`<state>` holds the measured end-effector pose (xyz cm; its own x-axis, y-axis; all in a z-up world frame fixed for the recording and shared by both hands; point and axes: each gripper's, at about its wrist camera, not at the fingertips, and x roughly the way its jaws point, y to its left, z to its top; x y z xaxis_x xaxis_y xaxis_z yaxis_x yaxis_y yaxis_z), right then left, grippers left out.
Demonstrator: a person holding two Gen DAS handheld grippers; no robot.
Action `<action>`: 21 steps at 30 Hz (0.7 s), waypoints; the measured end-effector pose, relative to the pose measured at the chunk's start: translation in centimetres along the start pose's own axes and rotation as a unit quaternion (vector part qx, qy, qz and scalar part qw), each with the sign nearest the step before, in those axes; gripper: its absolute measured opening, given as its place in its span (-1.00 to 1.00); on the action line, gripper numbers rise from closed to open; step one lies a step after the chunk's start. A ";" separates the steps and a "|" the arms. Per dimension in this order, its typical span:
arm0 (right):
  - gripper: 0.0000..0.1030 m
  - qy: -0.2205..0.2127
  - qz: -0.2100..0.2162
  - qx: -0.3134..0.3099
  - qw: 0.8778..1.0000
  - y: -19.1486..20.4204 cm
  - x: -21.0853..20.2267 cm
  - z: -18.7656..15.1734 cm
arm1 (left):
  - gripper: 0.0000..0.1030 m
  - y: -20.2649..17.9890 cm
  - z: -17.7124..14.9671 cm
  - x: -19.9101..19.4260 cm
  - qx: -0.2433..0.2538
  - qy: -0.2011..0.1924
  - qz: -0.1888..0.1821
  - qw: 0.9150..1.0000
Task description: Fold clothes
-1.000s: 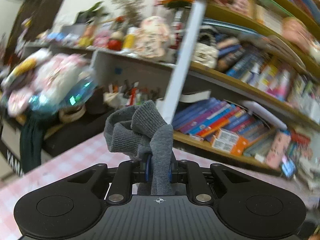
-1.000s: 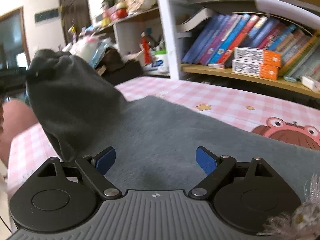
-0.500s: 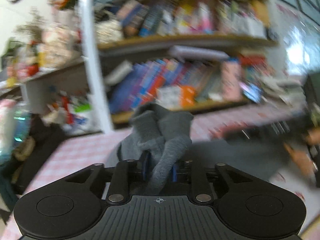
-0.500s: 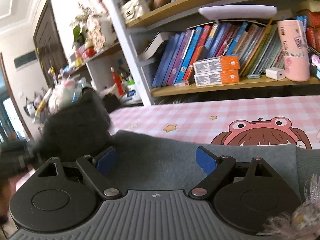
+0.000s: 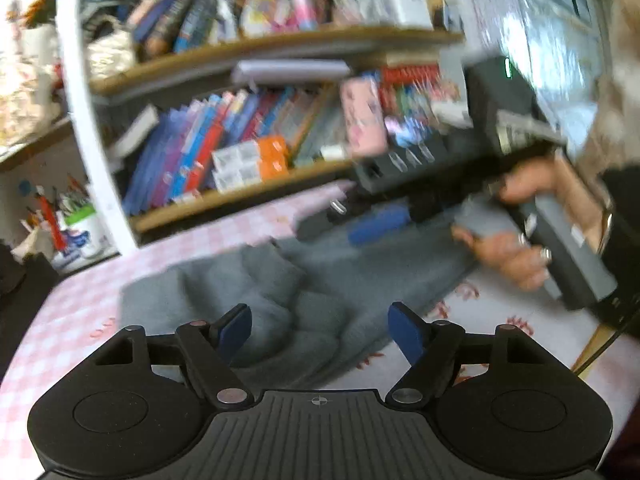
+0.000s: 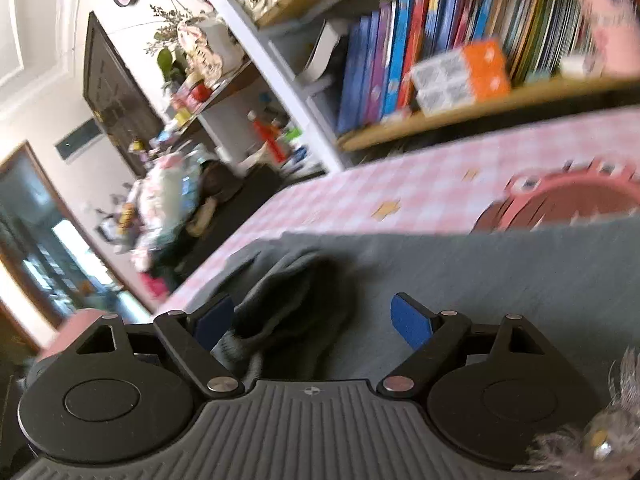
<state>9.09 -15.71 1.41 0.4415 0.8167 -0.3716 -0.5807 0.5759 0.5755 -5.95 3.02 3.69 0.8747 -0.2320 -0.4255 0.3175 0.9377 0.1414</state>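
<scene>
A grey knit garment (image 5: 304, 288) lies on the pink checked tablecloth (image 5: 80, 312), its folded-over sleeve bunched just ahead of my left gripper (image 5: 320, 330). That gripper's jaws are opening; the blue pads stand apart above the cloth and do not press it. In the right wrist view the same garment (image 6: 500, 276) spreads across the table, with a dark rumpled fold (image 6: 296, 300) between the wide-apart pads of my right gripper (image 6: 312, 320), which is open. The left wrist view also shows the right gripper, a blue pad (image 5: 378, 224) on it, held by a person's hands (image 5: 508, 252) over the garment's far side.
A bookshelf (image 5: 248, 148) full of books runs behind the table. Cups with pens (image 5: 76, 224) stand at the left. A pink cartoon print (image 6: 568, 204) marks the tablecloth beyond the garment. The table's left edge (image 6: 208, 272) drops toward a cluttered room.
My left gripper carried the grey sleeve rightward and down, then let it go; the sleeve now lies on the garment. My right gripper rolled and shifted slightly, staying open.
</scene>
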 end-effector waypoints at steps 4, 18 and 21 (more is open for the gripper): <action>0.66 0.049 0.029 0.036 0.998 0.1 1.4 -0.2 | 0.71 4.2 -0.4 -3.3 -0.091 -0.049 0.046 0.994; -0.63 0.024 0.068 0.050 0.996 2.0 1.3 -0.2 | 0.68 7.7 -2.1 0.7 -0.206 -0.012 0.101 0.973; -0.53 0.060 -0.008 0.052 0.997 0.9 1.9 -0.5 | 0.65 7.6 -2.5 1.2 -0.200 0.007 0.105 0.974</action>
<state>9.02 -13.59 0.84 0.3607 0.8098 -0.4628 -0.4978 0.5868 0.6387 -3.43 10.50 2.04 0.8993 -0.0238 -0.4368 -0.0383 0.9904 -0.1328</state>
